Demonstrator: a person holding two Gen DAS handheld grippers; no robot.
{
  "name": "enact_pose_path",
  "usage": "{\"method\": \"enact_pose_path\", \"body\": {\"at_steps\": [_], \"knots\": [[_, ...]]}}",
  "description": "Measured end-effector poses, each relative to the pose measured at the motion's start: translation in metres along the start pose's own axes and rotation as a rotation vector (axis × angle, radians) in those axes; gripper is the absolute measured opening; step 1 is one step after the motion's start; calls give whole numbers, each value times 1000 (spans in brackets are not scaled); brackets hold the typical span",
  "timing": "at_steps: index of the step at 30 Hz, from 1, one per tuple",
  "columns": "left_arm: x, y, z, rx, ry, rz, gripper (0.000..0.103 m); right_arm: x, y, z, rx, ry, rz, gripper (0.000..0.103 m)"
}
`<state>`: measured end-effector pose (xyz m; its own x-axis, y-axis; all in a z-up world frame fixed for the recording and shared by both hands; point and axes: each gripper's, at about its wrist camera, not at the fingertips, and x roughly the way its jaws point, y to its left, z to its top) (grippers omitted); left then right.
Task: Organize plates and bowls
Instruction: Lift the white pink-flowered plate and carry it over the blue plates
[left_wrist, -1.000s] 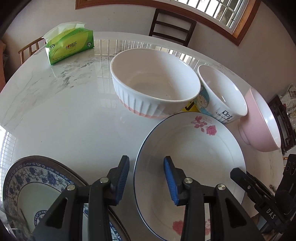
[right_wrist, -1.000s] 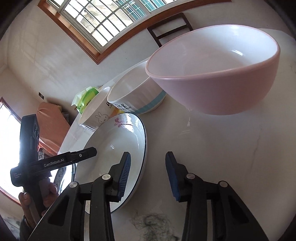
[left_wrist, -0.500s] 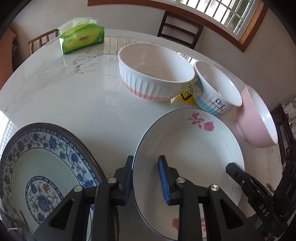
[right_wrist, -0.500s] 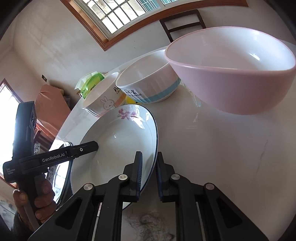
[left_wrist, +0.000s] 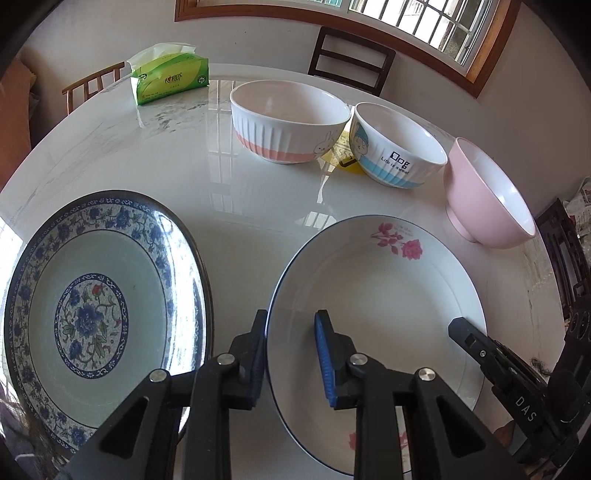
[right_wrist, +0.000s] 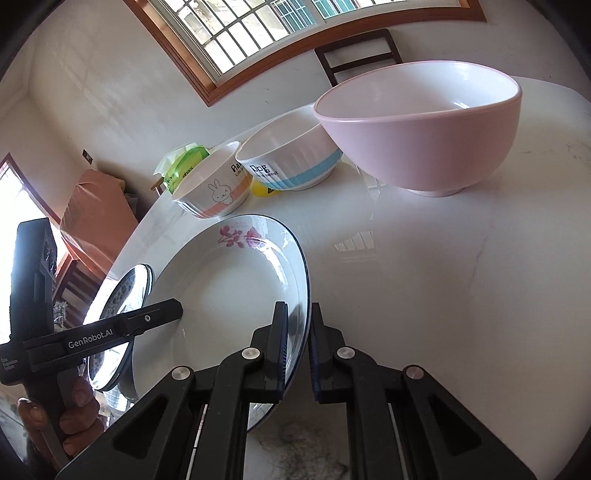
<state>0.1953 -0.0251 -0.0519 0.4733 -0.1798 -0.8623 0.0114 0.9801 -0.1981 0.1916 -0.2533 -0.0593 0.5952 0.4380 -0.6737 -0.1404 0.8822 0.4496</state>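
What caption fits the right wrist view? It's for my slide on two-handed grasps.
Both grippers, right gripper and left gripper, clamp opposite rims of the rose-patterned plate.

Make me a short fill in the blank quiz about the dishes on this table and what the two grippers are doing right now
1. The right gripper is shut on the rim of the ____ plate.
2. The left gripper straddles the opposite rim of that plate, one finger inside it and one ____ it.
3. The number of bowls standing on the table is ____.
4. The bowl marked "Dog" has a ____ band.

Missing words: rose; outside; three; blue
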Motion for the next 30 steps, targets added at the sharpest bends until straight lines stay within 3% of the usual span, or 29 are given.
{"method": "enact_pose_path", "body": {"at_steps": [16,30], "knots": [[-29,3,-32,16,-20,28,25,-24,2,-39,36,36,17,11],[-56,13,-48,2,-50,38,25,-41,22,-49,1,26,22,12]]}}
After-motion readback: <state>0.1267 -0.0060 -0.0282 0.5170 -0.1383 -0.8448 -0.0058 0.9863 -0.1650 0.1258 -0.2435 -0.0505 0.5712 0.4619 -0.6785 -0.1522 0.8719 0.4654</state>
